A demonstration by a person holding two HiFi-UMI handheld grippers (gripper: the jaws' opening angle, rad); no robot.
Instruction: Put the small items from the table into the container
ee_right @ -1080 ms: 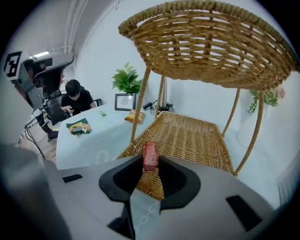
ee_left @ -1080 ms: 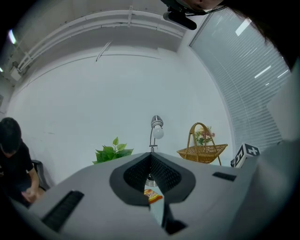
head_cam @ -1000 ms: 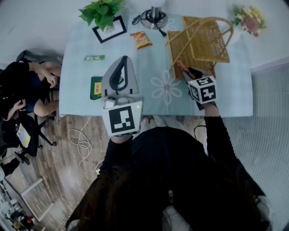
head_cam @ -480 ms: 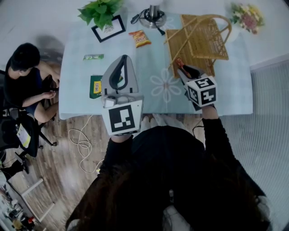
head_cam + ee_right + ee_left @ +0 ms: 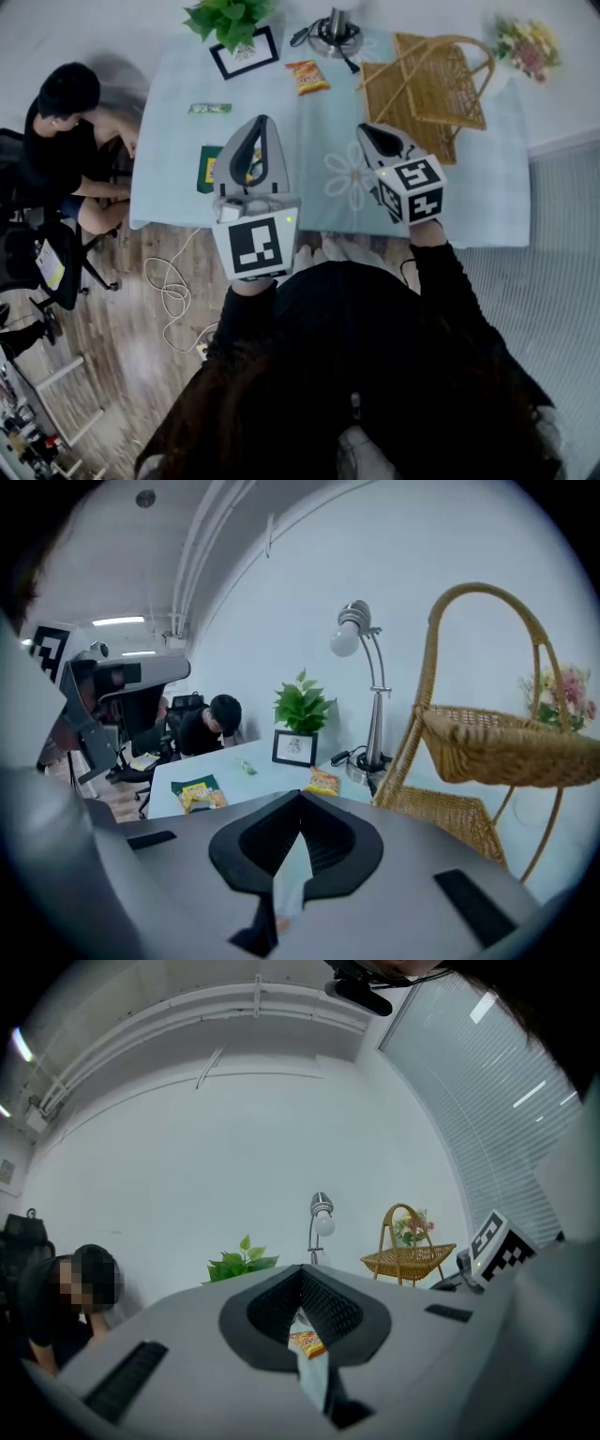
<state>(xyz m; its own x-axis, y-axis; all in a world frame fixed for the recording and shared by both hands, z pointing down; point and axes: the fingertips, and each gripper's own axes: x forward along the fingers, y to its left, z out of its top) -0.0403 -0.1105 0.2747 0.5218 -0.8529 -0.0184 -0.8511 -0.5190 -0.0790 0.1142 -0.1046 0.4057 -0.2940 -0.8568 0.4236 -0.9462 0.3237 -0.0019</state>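
No word, brand or number can be read anywhere. The only clear signs are black-and-white square marker patterns. 1 sits on the upward face of the cube [image 5: 255, 246] on the left gripper [image 5: 260, 120], low centre of the head view. Others sit on the faces of the cube [image 5: 410, 189] on the right gripper [image 5: 366, 129], right of centre. The green packet [image 5: 206, 169] at centre left carries a yellow panel with print. The orange packet [image 5: 307, 77] and the green bar [image 5: 210, 109] near the top are printed too, and the framed picture [image 5: 243, 53] holds dark marks. All of this is too small to make out.
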